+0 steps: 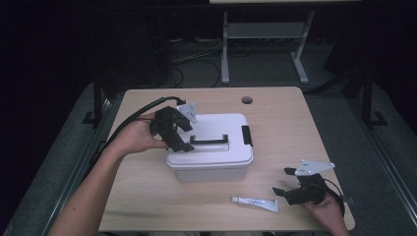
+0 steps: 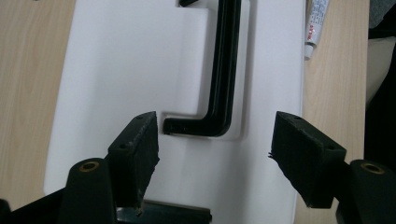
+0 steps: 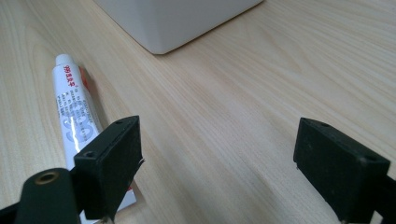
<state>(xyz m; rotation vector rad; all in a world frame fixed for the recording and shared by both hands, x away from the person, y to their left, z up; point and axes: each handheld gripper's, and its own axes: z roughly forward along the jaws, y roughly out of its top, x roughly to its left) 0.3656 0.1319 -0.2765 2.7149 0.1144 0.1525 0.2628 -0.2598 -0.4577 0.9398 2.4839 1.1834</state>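
A white plastic box sits in the middle of the wooden surface. It has a flat white lid that is on and covers the whole top. A black handle lies flat in a dip in the lid. A black latch sits on the right end of the lid. The sides of the box are smooth and a bit see-through.

The left gripper is over the left end of the lid, held in a person's left hand. In the left gripper view its fingers are wide apart and hold nothing. The bent end of the handle lies between them, a little farther on, and the fingers do not touch it.

The right gripper is near the front right corner of the surface, held in the right hand. Its fingers are wide apart too and hold nothing, with bare wood between them.

A small white tube with red and grey print lies flat on the surface in front of the box. It is just beside the right gripper, and in the right gripper view the tube runs under the left finger.
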